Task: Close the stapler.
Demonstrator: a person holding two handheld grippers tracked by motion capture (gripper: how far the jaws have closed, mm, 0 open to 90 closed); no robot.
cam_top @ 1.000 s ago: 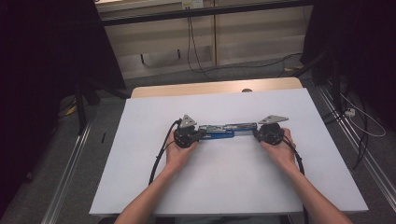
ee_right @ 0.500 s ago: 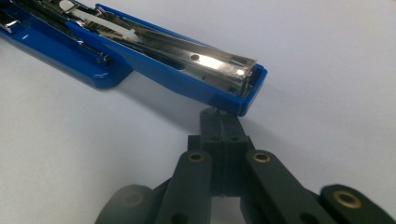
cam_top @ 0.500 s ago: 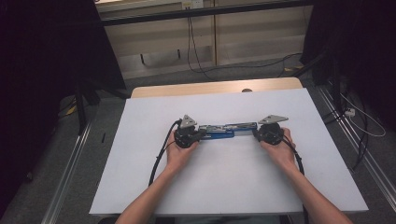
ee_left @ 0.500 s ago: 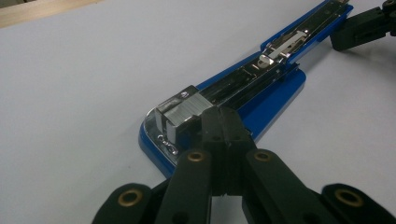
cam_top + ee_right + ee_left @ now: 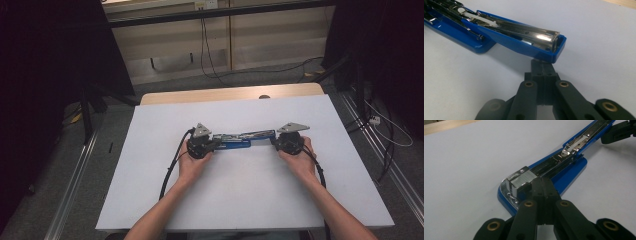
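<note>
stapler (image 5: 574,166): glossy blue, silver metal inside | table sheet (image 5: 250,195): plain white | left gripper (image 5: 543,187), right gripper (image 5: 543,70): black, brass rivets

Two bare forearms enter from the bottom edge of the high view, angling toward frame centre. The left gripper (image 5: 216,143) and right gripper (image 5: 276,141) point inward at each other, jaws pressed fully together, each hand wrapped around its round black body.
</note>
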